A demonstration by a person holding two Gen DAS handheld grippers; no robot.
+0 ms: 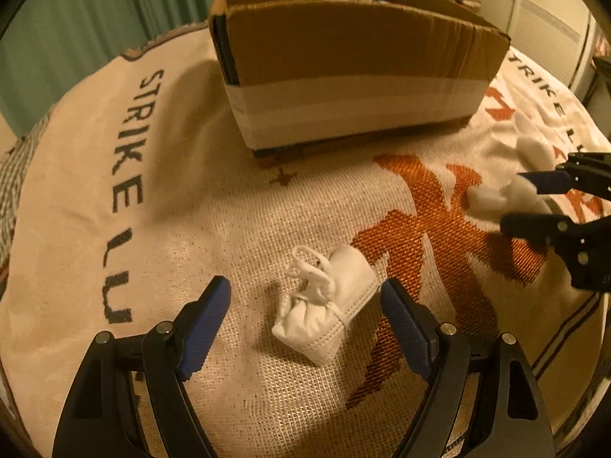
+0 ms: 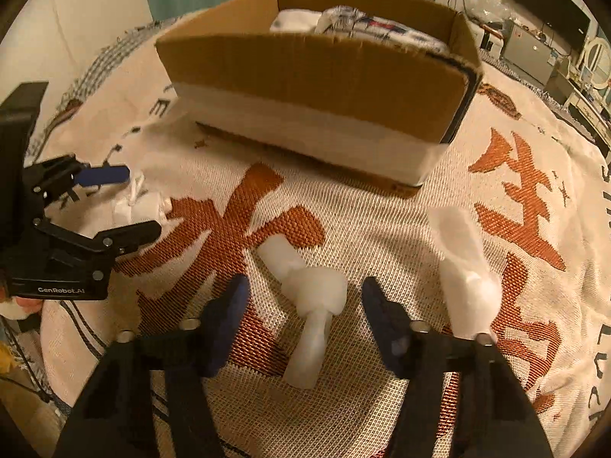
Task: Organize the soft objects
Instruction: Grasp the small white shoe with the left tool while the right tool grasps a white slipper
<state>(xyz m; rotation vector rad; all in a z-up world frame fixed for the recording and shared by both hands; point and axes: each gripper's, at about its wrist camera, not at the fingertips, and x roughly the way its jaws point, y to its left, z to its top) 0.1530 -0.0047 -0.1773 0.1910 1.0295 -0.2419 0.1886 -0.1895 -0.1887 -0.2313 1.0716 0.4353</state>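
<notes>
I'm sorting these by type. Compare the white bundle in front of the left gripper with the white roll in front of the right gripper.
The bundle is a folded face mask with stitched edges, bound by its own knotted strings; the roll is plain fabric knotted in the middle, with no strings. The bundle is short and blocky; the roll is long, with ends sticking out both ways. Both are white and lie on the woven blanket, each between open fingers, outside the cardboard box.

Warm dim indoor light; fisheye bending at edges; right view motion-blurred.
</notes>
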